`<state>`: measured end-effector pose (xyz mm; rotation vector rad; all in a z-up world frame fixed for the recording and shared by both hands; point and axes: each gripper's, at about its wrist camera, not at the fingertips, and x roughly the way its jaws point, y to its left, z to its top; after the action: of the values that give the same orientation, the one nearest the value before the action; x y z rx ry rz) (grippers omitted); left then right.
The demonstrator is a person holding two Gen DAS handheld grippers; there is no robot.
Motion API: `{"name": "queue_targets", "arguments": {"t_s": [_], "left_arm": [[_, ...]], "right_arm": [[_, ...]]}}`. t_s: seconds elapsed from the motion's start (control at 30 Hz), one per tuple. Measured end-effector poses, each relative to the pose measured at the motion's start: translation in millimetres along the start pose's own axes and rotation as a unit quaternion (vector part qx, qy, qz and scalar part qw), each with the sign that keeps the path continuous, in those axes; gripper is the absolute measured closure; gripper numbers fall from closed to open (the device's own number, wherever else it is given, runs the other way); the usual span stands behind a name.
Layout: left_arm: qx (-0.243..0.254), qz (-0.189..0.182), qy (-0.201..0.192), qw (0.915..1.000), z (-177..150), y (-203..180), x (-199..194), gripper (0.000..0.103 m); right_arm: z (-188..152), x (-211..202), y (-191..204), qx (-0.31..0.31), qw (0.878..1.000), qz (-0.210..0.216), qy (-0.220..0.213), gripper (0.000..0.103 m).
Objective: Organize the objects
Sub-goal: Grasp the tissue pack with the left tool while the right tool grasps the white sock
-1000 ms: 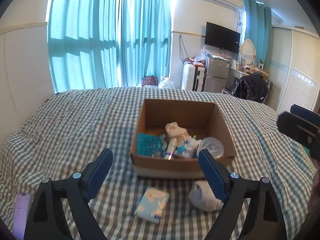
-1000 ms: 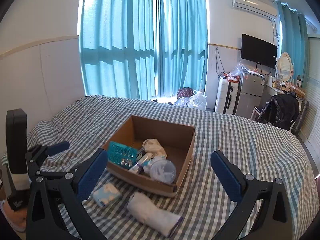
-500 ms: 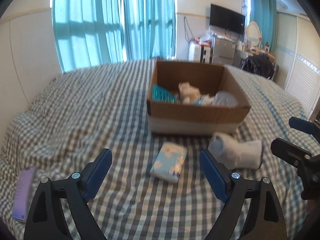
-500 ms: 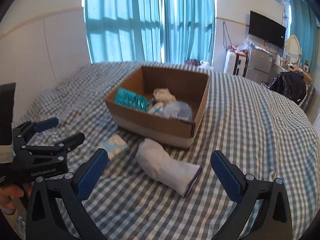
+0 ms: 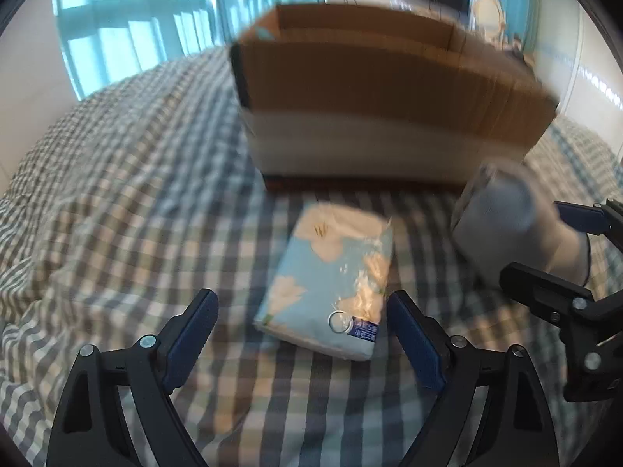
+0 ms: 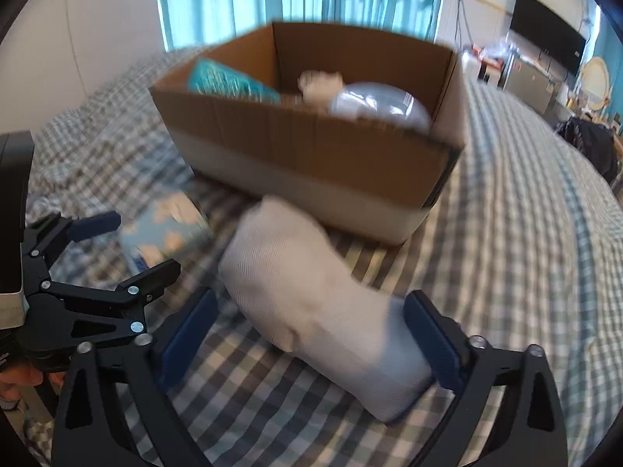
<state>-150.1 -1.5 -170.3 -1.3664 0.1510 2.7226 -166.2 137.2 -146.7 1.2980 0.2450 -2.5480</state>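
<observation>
Sock roll point(image 6: 315, 295) lies on the bed point(image 6: 525, 272) before the box point(image 6: 311, 155), its long axis crossing the right claw point(image 6: 311, 330), whose jaws have just been closing around it, not yet pressing; left claw point(image 5: 301, 323) gapes over the tissue pack point(image 5: 335, 276).

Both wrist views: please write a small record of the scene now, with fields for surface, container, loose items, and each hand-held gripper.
surface: bed with checked cover
container: open cardboard box, with several items inside
loose items: tissue pack and white sock roll, both on the cover in front of the box
left hand-held gripper: open, around the near end of the tissue pack, not pressing it
right hand-held gripper: open, jaws just closing, sock roll between them
</observation>
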Motion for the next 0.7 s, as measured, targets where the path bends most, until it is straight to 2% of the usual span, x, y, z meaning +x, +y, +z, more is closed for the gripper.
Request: {"name": "queue_targets", "arguments": {"t_s": [0.03,0.1,0.13,0.2,0.27,0.3,0.4,0.7], "left_arm": [[0.001,-0.001,0.004,1.0000,0,-1,4,0.011],[-0.001,-0.012,0.006,0.9999,1,0,8,0.011],[-0.004,-0.017,0.005,0.9998,1,2,9,0.011],[-0.015,-0.032,0.003,0.9994,1,5,9,0.013],[-0.020,-0.042,0.001,0.9989,-2,7,7,0.019],[-0.018,-0.048,0.000,0.9987,-2,6,5,0.031],[-0.004,-0.041,-0.005,0.9991,-7,3,-4,0.042],[-0.016,-0.042,-0.027,0.9986,-24,2,-52,0.044]], "right_arm": [[1,5,0,-0.002,1.000,-0.007,0.006,0.014],[-3,13,2,-0.009,0.999,-0.030,0.013,0.027],[-4,15,1,-0.006,0.999,-0.034,0.016,0.027],[-5,13,-3,0.005,0.999,-0.030,0.010,0.034],[-7,7,-7,0.015,1.000,-0.024,0.005,0.038],[-8,5,-8,0.018,1.000,-0.022,0.003,0.039],[-12,-3,-6,0.020,1.000,-0.011,0.003,0.041],[-27,-36,4,0.017,1.000,-0.009,-0.013,0.042]]}}
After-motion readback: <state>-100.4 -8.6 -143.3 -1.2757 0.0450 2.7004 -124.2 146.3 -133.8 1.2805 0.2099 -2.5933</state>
